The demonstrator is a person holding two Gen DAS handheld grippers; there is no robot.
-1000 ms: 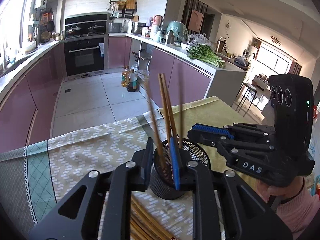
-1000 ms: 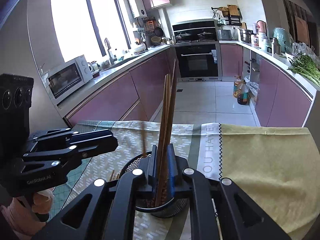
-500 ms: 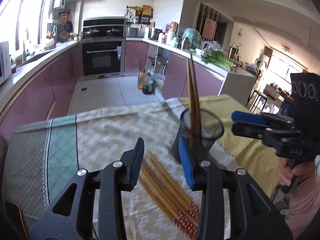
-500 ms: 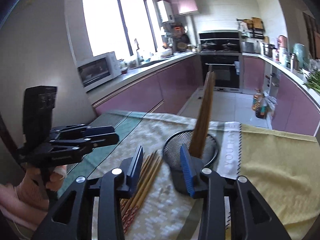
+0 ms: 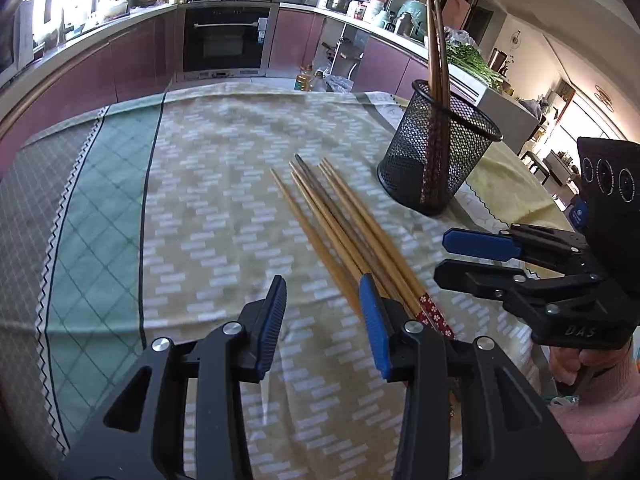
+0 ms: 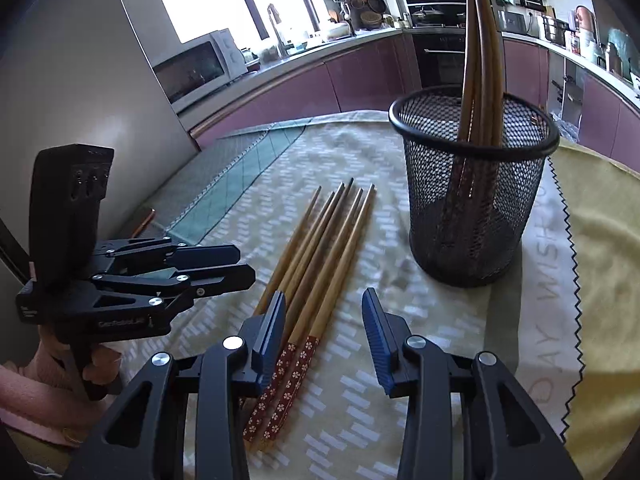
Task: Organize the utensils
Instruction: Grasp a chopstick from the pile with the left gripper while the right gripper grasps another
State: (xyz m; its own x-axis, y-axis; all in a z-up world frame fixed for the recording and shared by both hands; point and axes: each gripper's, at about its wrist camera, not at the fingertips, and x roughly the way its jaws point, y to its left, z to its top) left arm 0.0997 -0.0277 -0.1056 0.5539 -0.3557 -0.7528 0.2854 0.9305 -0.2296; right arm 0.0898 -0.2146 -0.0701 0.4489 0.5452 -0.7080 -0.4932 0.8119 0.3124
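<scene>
Several loose wooden chopsticks (image 5: 340, 224) (image 6: 320, 264) with red flowered ends lie side by side on the patterned tablecloth (image 5: 208, 208). A black mesh holder (image 5: 436, 160) (image 6: 472, 200) stands upright beyond them, with a few dark chopsticks (image 5: 436, 40) (image 6: 480, 60) leaning inside. My left gripper (image 5: 324, 320) (image 6: 236, 266) hangs open low over the cloth, its right finger over the loose chopsticks' near ends. My right gripper (image 6: 324, 332) (image 5: 442, 256) is open too, above the flowered ends, which lie by its left finger. Neither holds anything.
A yellow cloth (image 6: 600, 248) covers the table to the right of the holder. A thin copper-coloured stick (image 6: 144, 222) lies near the table's left edge. Pink-sleeved hands (image 6: 48, 384) hold both grippers. Purple kitchen cabinets and an oven stand behind the table.
Both grippers let go of the chopsticks they had lowered into the holder and opened. They pulled back and sank toward the loose chopsticks on the cloth.
</scene>
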